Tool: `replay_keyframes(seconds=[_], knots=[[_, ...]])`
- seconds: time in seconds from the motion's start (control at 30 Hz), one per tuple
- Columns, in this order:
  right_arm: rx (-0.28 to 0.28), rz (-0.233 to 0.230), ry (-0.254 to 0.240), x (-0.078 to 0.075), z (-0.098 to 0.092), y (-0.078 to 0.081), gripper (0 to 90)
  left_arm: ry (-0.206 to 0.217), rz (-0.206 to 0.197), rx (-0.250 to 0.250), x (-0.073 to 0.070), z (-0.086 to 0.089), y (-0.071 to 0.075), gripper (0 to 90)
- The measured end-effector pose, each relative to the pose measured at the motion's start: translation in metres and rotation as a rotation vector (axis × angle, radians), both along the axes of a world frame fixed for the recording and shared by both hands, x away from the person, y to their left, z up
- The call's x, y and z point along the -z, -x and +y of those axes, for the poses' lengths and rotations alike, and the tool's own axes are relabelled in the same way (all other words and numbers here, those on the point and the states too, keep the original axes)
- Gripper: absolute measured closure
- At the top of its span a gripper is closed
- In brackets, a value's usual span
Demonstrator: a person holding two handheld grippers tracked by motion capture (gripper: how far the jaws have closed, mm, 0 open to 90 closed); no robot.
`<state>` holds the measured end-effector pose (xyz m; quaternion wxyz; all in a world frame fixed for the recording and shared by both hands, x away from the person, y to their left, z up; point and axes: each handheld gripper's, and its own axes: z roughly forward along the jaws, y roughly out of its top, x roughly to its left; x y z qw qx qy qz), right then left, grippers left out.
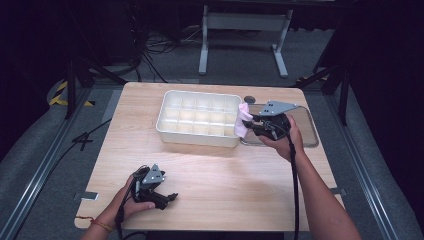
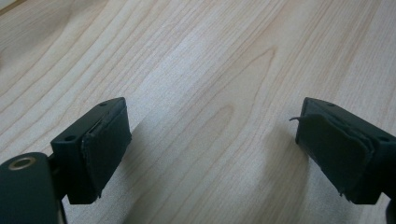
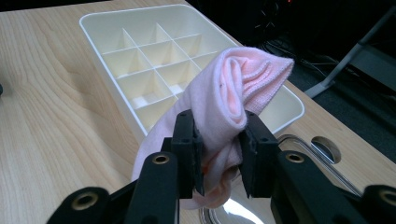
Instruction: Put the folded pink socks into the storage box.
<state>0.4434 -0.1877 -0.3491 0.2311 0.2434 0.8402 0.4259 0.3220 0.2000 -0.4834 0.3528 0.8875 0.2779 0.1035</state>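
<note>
Right gripper (image 1: 251, 121) clamps a pink sock (image 3: 224, 98) at the divided tray's (image 1: 172, 132) right edge, frame centre; left gripper (image 2: 212, 149) gapes wide over the bench (image 1: 225, 185), lower left.

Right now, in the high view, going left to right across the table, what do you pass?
Left gripper → white divided tray → pink sock → right gripper clamping the sock → metal tray.
</note>
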Motion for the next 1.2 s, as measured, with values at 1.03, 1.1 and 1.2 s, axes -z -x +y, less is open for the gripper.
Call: replay_keyframes(seconds=[1.03, 1.1, 1.2], knots=[[0.015, 0.024, 0.158, 0.021, 0.036, -0.039, 70.8, -0.001, -0.001, 0.000, 0.000, 0.000, 0.000, 10.2], [0.012, 0.026, 0.181, 0.025, 0.040, -0.041, 70.8, -0.001, 0.001, 0.001, 0.000, 0.000, 0.000, 10.2], [0.016, 0.031, 0.187, 0.027, 0.041, -0.042, 70.8, -0.001, 0.000, 0.001, 0.000, 0.000, 0.000, 10.2]])
